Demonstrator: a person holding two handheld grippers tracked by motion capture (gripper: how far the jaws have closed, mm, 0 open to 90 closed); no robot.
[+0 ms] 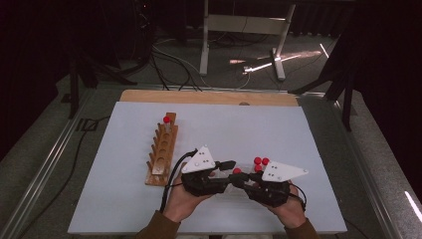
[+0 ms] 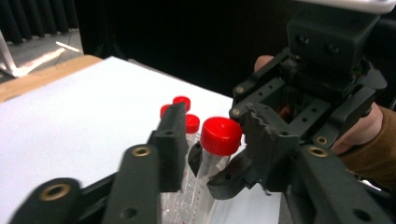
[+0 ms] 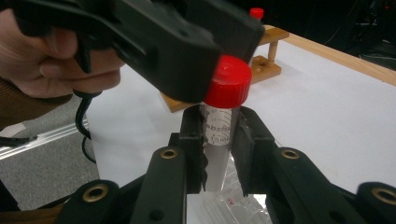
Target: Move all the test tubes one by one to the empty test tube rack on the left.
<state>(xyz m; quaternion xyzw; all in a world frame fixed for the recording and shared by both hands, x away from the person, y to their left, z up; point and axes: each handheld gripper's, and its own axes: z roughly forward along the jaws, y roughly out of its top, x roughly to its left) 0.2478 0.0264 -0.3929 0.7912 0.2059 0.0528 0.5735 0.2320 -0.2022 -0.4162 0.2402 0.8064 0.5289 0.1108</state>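
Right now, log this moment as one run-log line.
right tool: shut on red-capped tube | left tool: closing around same tube, contact unclear | wooden rack: one tube in it | spare tubes: on table

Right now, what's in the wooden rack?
One red-capped tube stands in the far end hole of the wooden rack. The other holes look empty. The tube's lower part is hidden inside the rack.

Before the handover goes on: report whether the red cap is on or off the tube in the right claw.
On. The red cap sits on top of the clear tube, which stands upright, pinched between the right claw's jaws.
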